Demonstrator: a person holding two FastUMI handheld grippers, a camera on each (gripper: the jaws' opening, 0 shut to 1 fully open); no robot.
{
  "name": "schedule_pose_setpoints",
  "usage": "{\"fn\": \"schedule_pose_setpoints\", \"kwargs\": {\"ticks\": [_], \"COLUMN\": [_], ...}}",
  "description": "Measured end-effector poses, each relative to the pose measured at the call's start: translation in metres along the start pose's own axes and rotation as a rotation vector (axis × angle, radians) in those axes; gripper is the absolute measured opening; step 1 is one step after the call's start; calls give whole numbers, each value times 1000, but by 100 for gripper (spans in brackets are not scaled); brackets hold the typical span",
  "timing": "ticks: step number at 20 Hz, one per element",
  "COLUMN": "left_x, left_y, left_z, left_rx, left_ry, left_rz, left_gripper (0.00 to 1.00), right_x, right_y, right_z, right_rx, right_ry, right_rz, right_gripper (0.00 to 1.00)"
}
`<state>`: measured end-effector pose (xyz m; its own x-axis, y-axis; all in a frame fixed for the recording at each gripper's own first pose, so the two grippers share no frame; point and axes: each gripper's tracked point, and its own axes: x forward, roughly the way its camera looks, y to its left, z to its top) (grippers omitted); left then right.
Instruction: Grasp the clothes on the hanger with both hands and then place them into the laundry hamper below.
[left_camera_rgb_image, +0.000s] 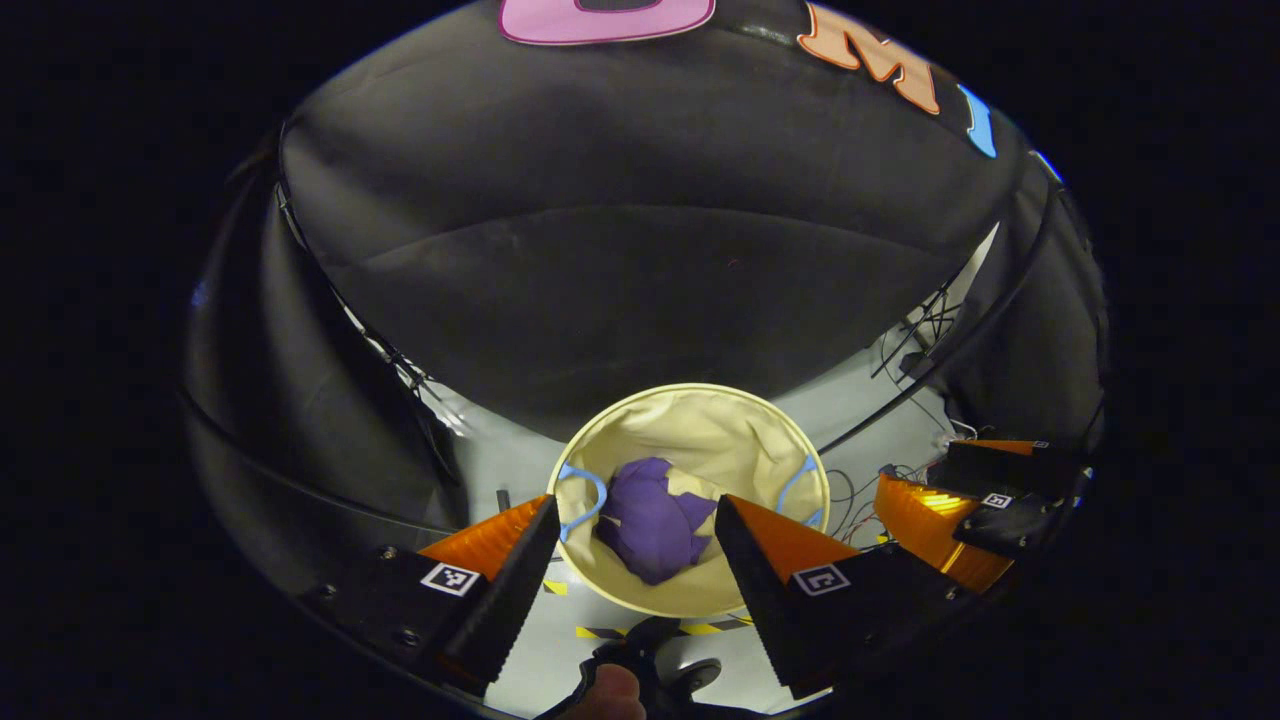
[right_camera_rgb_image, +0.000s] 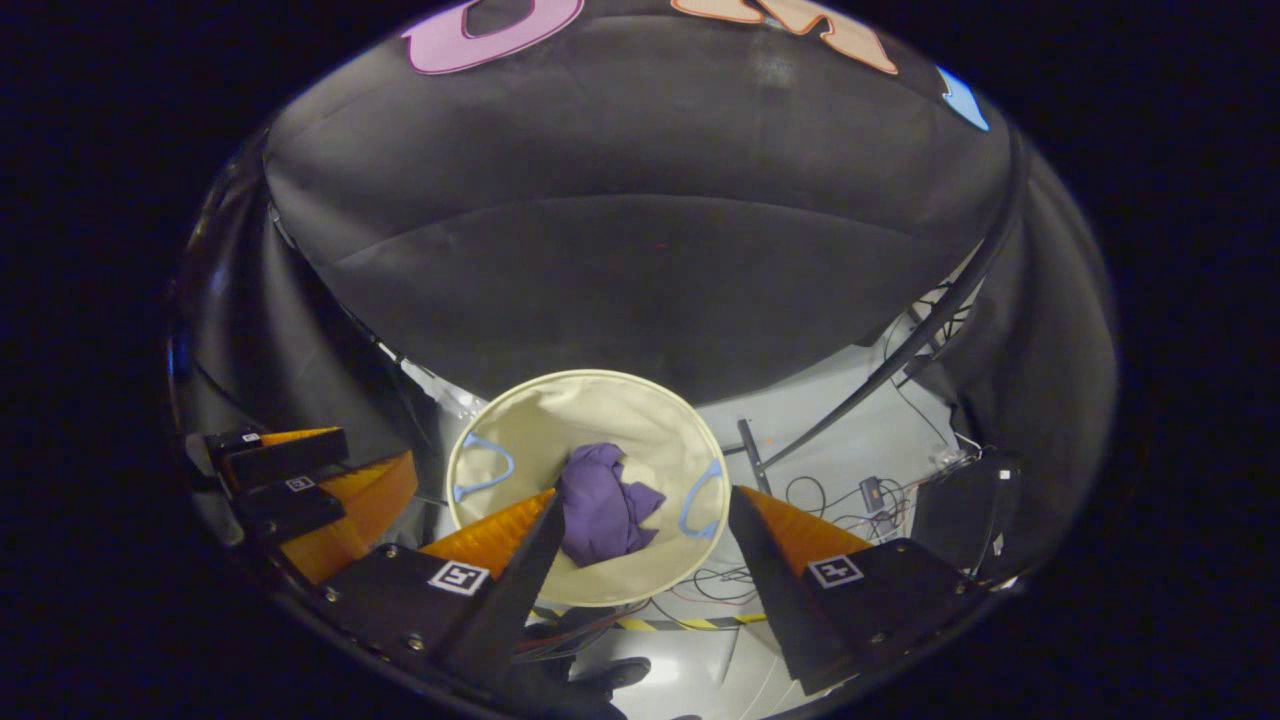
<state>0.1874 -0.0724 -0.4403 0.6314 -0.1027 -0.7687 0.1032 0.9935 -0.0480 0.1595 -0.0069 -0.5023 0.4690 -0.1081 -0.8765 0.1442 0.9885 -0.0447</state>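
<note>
With the purple clothes (left_camera_rgb_image: 652, 520) already bunched inside the cream laundry hamper (left_camera_rgb_image: 690, 600) on the floor, keep your left tool (left_camera_rgb_image: 635, 520) and right tool (right_camera_rgb_image: 640, 515) spread wide, empty, and lift straight clear of its rim.

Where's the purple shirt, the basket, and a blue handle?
purple clothes (left_camera_rgb_image: 652, 522), left gripper view, middle of the bundle.
laundry hamper (right_camera_rgb_image: 560, 408), right gripper view, inner wall.
blue handle (right_camera_rgb_image: 478, 466), right gripper view, the loop.

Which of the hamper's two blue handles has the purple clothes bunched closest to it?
In the right gripper view, the right-hand blue handle: the purple clothes nearly reach it, while the left-hand handle has bare lining beside it.
</note>
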Motion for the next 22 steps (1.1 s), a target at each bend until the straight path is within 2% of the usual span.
{"fn": "schedule_pose_setpoints", "kwargs": {"ticks": [1,2,5,6,10,11,12,15,17,18,22], "left_x": [-5,-12,-31,-38,-66,-74,-83,-108,-123,-131,-169], "left_y": [-1,1,0,-1,-2,-2,-3,-6,-7,-6,1], "left_z": [2,3,4,4,9,10,14,19,25,28,45], "left_rx": [3,9,11,7,0,7,18,33,28,23,-3], "left_ry": [-11,-23,-45,-48,-84,-97,-118,-160,-189,-207,-288], "left_rz": [-6,-4,-1,2,7,9,10,10,14,20,42], "left_gripper": [98,98,97,97,97,98,97,97,97,97,98], "right_x": [-6,-11,-31,-37,-69,-79,-90,-117,-136,-144,-193], "right_y": [0,1,9,8,7,7,8,7,10,11,13], "right_z": [1,2,7,9,12,14,15,17,20,19,38], "right_rx": [-2,-4,8,6,4,10,12,6,-2,-4,1], "right_ry": [-5,-10,-40,-55,-103,-116,-132,-170,-199,-219,-316], "right_rz": [1,4,27,29,35,34,33,37,42,46,63], "right_gripper": [100,95,95,100,100,95,100,100,95,100,99]}}
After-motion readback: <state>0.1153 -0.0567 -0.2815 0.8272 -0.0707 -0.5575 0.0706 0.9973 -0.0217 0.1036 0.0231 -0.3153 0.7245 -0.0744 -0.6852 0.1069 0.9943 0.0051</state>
